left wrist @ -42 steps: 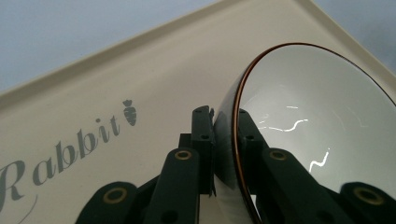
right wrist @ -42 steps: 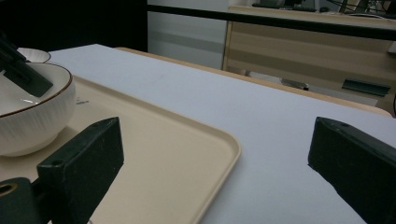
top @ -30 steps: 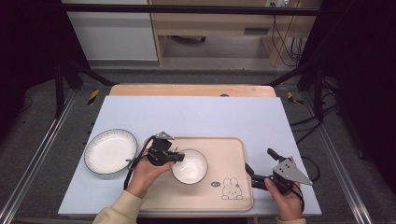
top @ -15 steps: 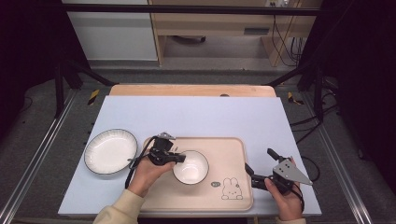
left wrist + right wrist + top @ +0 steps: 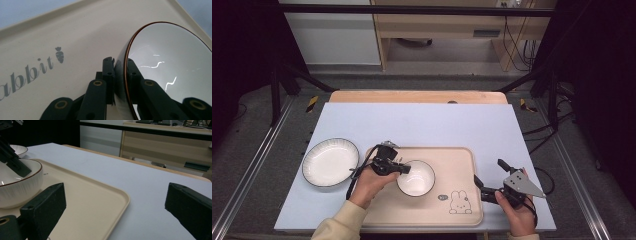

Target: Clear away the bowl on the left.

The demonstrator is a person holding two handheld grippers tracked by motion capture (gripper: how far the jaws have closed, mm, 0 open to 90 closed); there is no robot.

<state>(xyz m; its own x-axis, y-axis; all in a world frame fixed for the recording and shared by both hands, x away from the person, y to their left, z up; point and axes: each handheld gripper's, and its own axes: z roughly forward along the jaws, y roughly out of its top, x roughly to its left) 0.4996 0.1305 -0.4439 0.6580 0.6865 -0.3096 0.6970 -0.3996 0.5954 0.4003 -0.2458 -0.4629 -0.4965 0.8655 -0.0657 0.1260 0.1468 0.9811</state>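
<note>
Nothing is shifting since the earlier frames: the left gripper (image 5: 404, 169) is keeping its jaws clamped on the rim of the white, brown-edged, ribbed bowl (image 5: 416, 178), sitting at the centre of the frame on the beige tray (image 5: 462, 165). Grey lettering "abbit" with a carrot (image 5: 59, 54) is showing on the tray, while the right gripper (image 5: 488, 179), at the lower right, is holding its jaws wide apart, gripping nothing.

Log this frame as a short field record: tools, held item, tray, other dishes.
left tool: shut on the rim of the small white ribbed bowl with brown rim, one jaw inside, one outside
right tool: open, nothing between the jaws, beside the tray's right edge
bowl location: resting on the beige rectangular plastic tray with rabbit print
other dish: wide white dark-rimmed plate, off the tray to its left
surface: pale blue mat over the wooden table
</note>
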